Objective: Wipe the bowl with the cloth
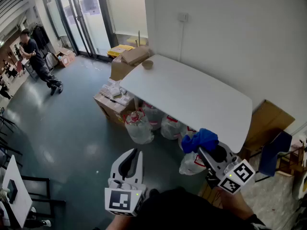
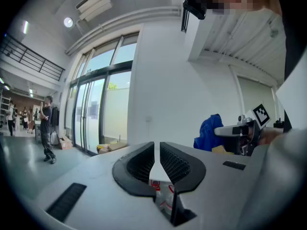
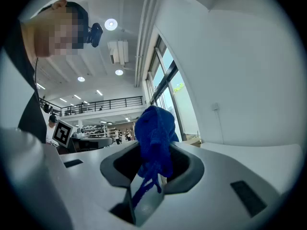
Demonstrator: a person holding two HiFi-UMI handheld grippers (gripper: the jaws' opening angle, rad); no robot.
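right gripper (image 3: 152, 164): jaws clamped on soft, limp cloth (image 3: 154, 133) | left gripper (image 2: 157, 159): jaws together, empty | bowl (image 1: 147, 64): far on tabletop (image 1: 192, 99), likely light, may slide; hold its rim

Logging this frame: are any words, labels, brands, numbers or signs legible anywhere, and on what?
No text can be read in these views.
Plastic bags under the table: red print, too blurred to read.
Cardboard boxes: print, if any, too small to make out.
Left gripper and right gripper: black-and-white square marker patterns only, no letters or digits.
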